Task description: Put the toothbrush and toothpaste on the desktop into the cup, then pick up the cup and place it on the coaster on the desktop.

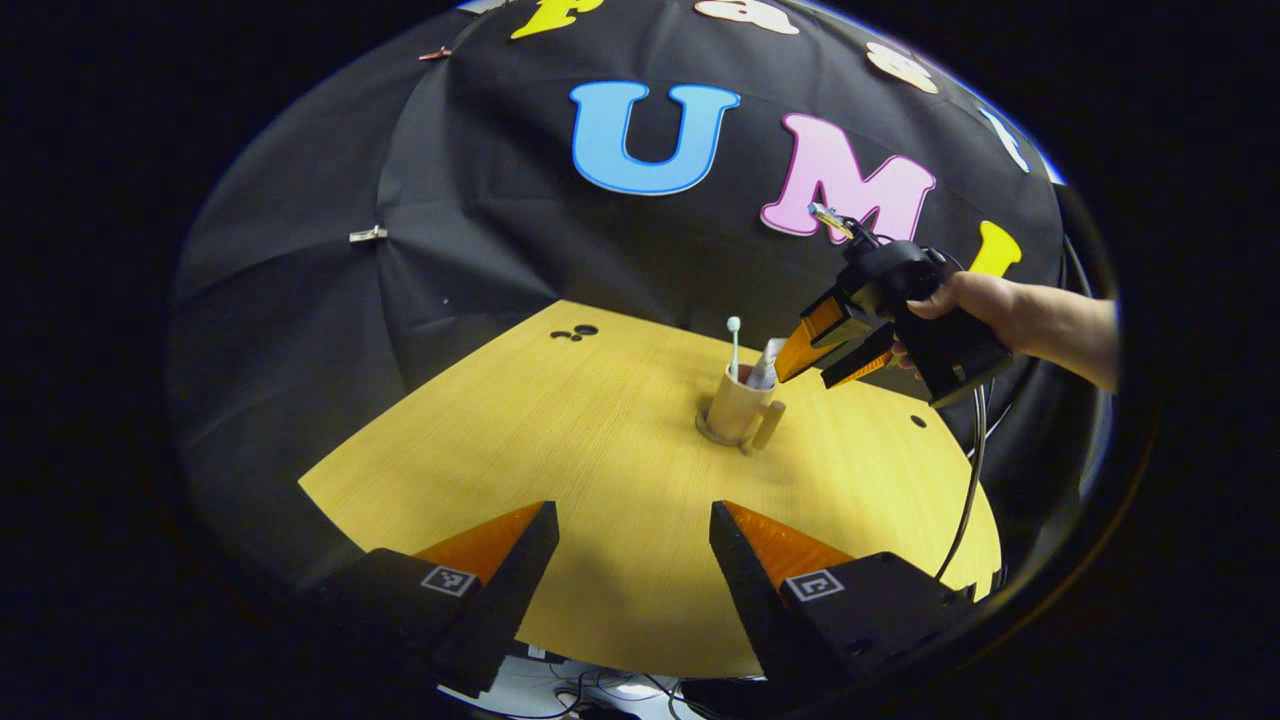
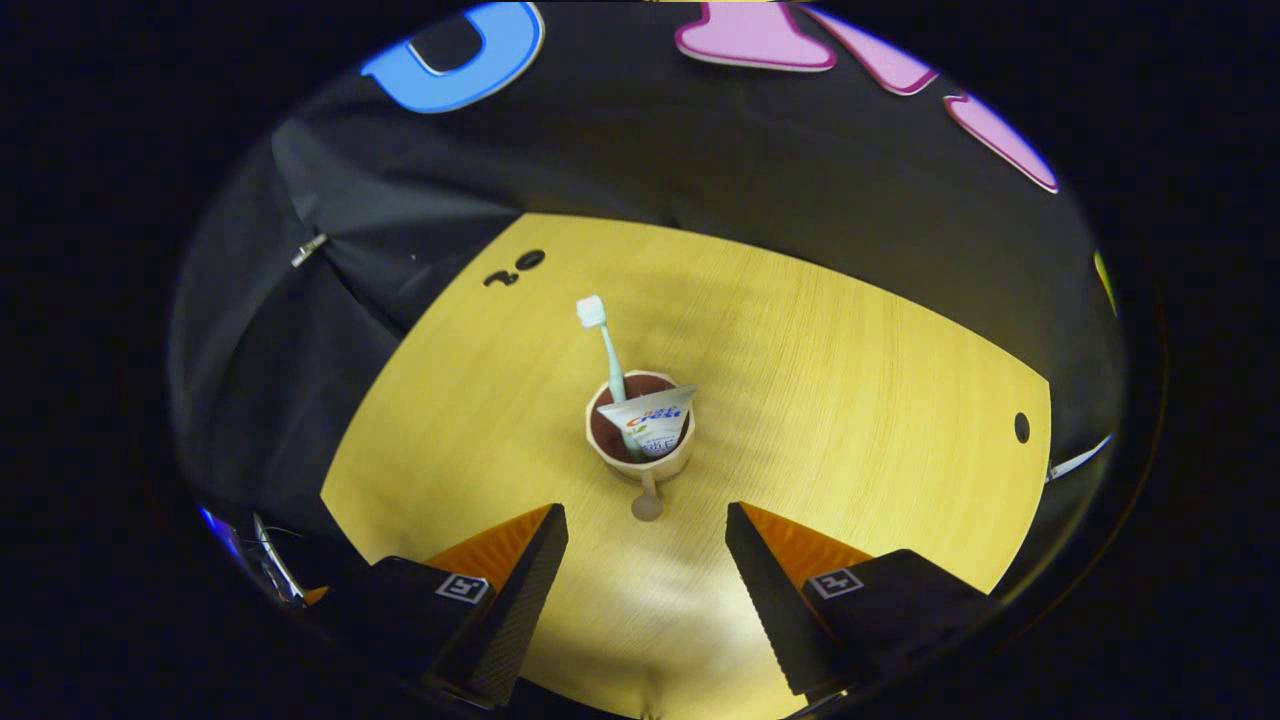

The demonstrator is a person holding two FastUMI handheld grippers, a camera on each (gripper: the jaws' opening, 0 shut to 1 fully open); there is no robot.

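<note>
Wooden desktop [image 2: 800,360], both tools spread wide and empty, cup [image 2: 640,450] holding toothbrush [image 2: 605,345], toothpaste [image 2: 655,420]

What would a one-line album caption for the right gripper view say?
Open right gripper above a handled cup holding toothbrush and toothpaste on the wooden desktop.

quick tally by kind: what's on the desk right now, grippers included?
Cup: 1, with handle, standing on the coaster
Toothbrush: 1, upright in the cup
Toothpaste: 1, in the cup
Coaster: 1, under the cup
Grippers: 2, left gripper and right gripper, both open and holding nothing
Total: 6
</note>
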